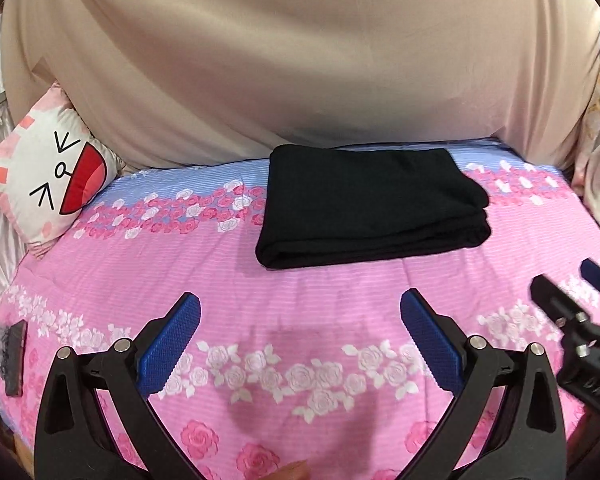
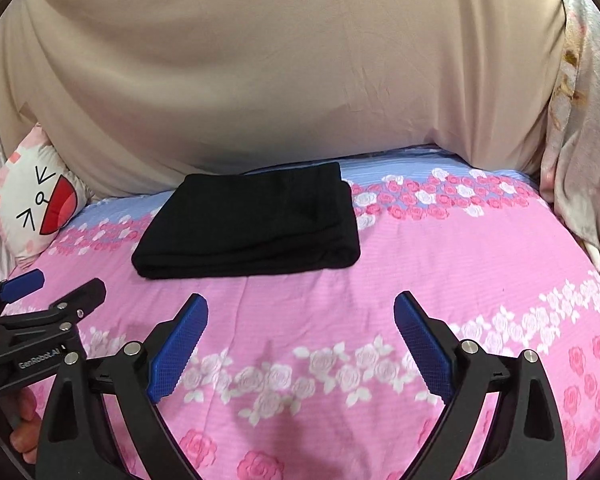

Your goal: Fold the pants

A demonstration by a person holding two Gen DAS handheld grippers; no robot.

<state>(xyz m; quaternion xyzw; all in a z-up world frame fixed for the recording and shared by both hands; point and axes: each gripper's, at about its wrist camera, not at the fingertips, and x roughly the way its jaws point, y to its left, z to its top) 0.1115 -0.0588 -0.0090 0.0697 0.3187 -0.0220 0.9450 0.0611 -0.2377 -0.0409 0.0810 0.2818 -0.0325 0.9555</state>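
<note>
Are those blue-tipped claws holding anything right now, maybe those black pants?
Nothing is held. The left gripper and right gripper both stand open over the bedspread, short of the folded pants, which lie untouched.

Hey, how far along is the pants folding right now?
Looks done: the black fabric pants lie as a compact folded rectangle on the pink floral bedspread. In hand: nothing; left gripper and right gripper are open, short of them. Left: apparently nothing.

bed (image 2: pixel 480 264), pink rose sheet | beige drape (image 2: pixel 280 72) behind | cartoon pillow (image 2: pixel 36 204) left
</note>
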